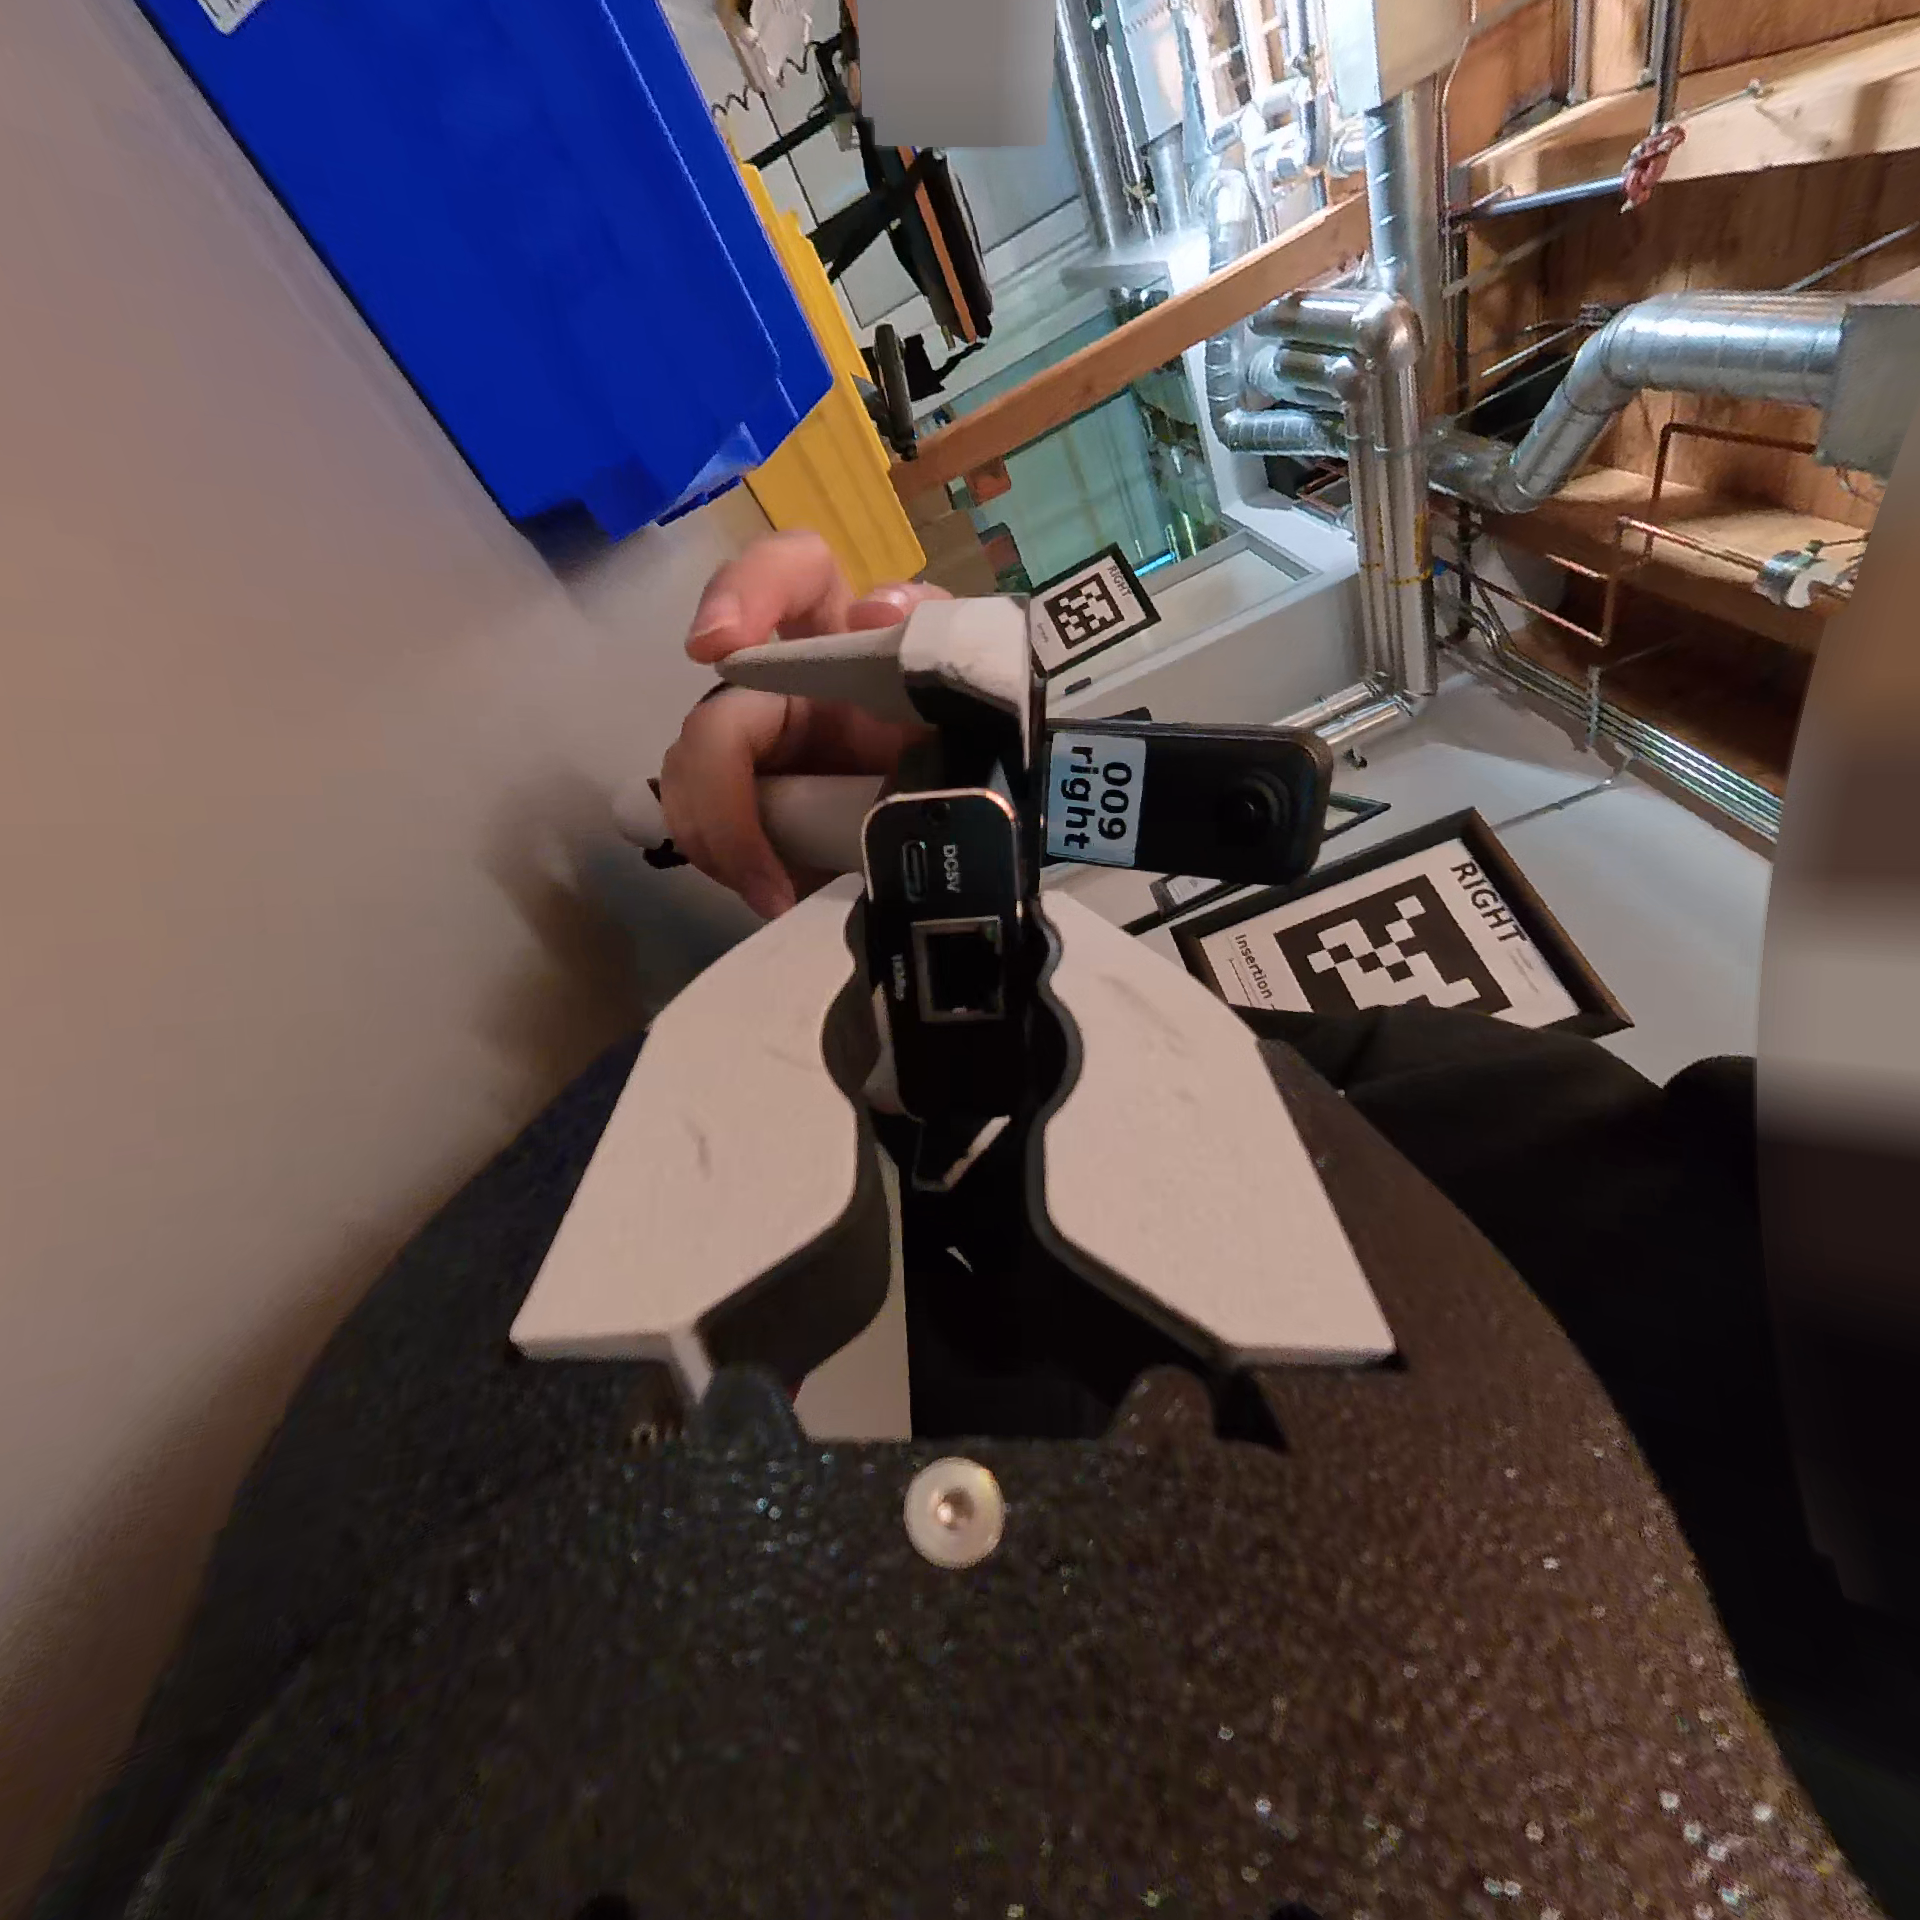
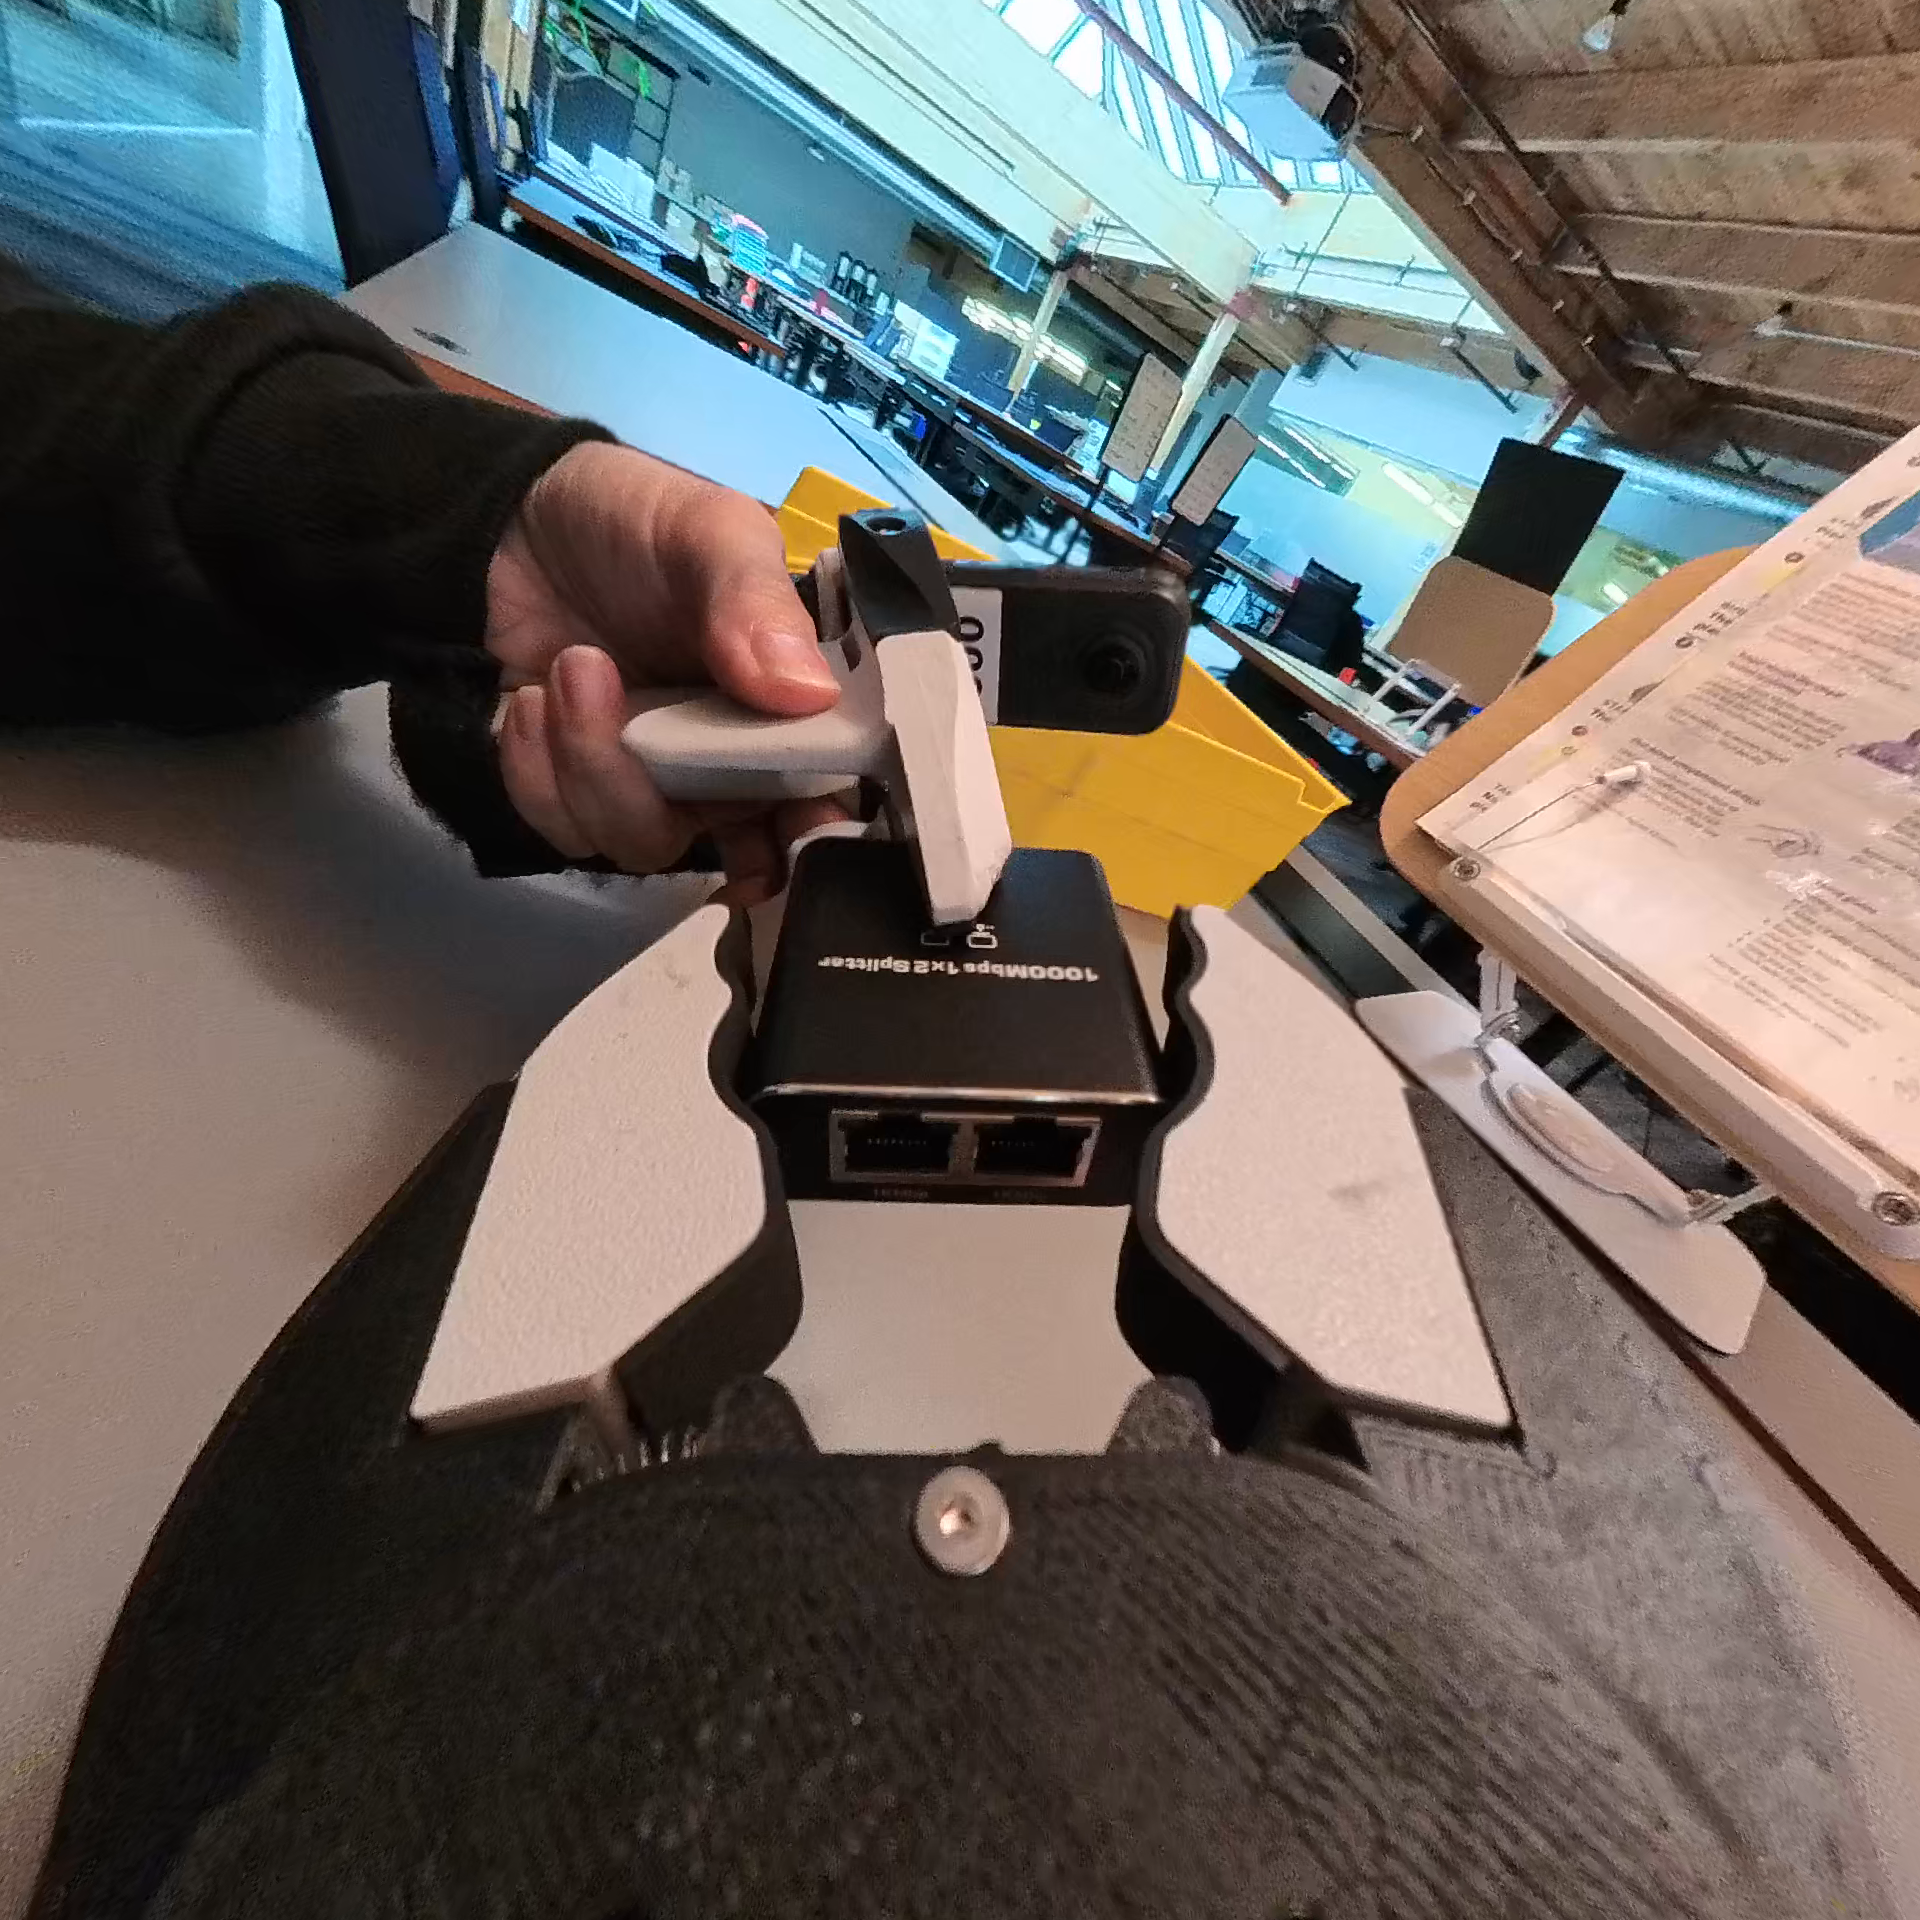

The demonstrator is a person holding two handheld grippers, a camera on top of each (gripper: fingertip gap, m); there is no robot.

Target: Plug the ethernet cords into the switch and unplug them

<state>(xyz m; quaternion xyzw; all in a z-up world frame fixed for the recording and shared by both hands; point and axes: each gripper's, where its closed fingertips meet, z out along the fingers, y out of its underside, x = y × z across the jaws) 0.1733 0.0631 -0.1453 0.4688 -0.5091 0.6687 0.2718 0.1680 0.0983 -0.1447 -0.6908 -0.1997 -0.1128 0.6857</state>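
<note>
I have the switch (image 2: 951, 1049), a small black box, grasped from both ends at once. My right claw (image 2: 961, 1039) is clenched on its sides, so the end with two side-by-side ports faces the right wrist camera. My left claw (image 1: 951, 997) is clenched on the opposite end, where the left wrist view shows a single port and a small slot above it. All visible ports are empty. No ethernet cord appears in either view.

In the right wrist view, one white finger of the left claw lies across the top face of the switch. The left hand (image 2: 644, 665), in a dark sleeve, grips that tool's handle. The switch is held above the pale worktop (image 2: 156, 987). A yellow bin (image 2: 1164, 800) sits behind it, and a tilted board carrying a printed sheet (image 2: 1714, 779) stands to the right.
</note>
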